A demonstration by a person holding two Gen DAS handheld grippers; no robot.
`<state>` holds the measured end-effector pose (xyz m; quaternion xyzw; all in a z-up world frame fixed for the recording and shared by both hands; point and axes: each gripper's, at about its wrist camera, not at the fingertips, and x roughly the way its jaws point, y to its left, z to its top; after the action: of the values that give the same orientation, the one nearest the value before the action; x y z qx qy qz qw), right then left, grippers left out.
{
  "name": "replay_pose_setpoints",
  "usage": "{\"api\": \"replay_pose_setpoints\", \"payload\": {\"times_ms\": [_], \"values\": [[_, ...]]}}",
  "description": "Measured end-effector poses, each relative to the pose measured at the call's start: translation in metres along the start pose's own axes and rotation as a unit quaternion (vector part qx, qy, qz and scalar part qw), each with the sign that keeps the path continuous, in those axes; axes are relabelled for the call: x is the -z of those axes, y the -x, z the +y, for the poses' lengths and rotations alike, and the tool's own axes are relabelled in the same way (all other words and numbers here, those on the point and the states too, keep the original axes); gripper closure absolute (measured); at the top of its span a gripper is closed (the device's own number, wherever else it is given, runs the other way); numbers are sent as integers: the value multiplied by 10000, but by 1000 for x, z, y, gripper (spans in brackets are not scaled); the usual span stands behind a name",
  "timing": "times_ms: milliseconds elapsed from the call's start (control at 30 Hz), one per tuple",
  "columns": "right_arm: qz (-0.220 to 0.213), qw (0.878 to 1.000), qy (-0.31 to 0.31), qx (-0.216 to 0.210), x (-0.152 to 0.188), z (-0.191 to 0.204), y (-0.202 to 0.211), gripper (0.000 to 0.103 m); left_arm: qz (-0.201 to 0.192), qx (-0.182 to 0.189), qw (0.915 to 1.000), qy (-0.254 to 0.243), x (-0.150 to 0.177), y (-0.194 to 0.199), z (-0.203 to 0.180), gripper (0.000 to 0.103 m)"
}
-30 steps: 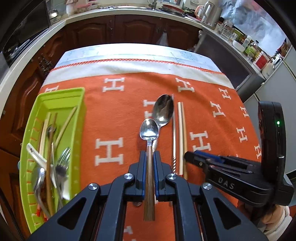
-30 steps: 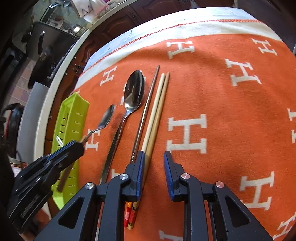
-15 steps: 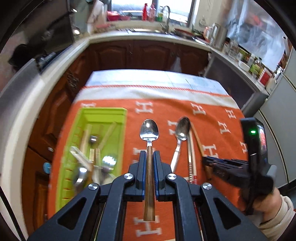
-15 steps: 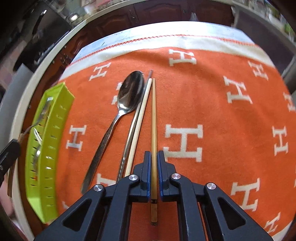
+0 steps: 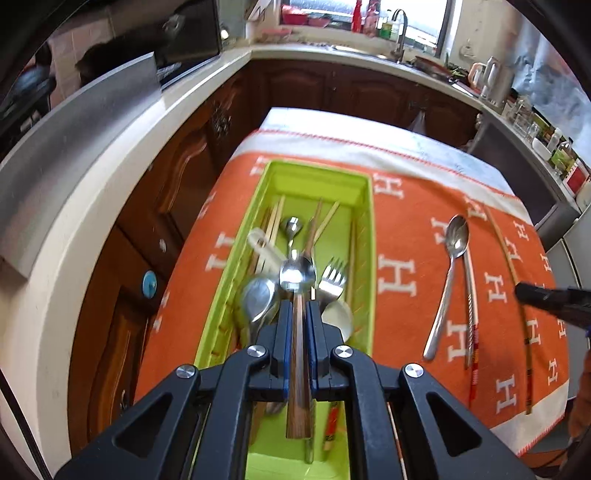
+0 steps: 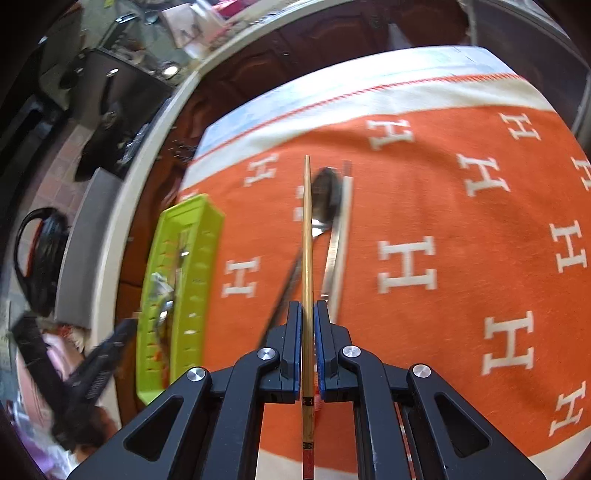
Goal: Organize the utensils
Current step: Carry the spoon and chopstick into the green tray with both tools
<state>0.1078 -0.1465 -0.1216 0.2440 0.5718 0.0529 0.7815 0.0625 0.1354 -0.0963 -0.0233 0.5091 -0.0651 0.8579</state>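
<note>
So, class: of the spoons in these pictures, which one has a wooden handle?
The small spoon clamped in the left gripper above the green tray. The large spoon on the orange cloth is all metal.

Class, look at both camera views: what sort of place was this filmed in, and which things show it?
Most likely a home kitchen: a sink tap below a window, dark wooden cabinets under a pale countertop, and a kettle among clutter.

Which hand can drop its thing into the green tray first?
The left. Its left gripper holds the wooden-handled metal spoon right above the lime-green plastic tray, while the right gripper holds a bamboo chopstick off to the side.
</note>
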Motion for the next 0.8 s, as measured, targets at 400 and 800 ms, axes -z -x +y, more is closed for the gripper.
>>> {"api": "replay_pose_setpoints", "payload": {"times_ms": [400,800], "values": [[458,9962,555,-500,0,104,-14,98,-175,-114,9974,685,-20,27,35,84],[1086,9918,240,-624,2,154,-85,97,-102,-697,9965,450,-34,17,39,65]]}}
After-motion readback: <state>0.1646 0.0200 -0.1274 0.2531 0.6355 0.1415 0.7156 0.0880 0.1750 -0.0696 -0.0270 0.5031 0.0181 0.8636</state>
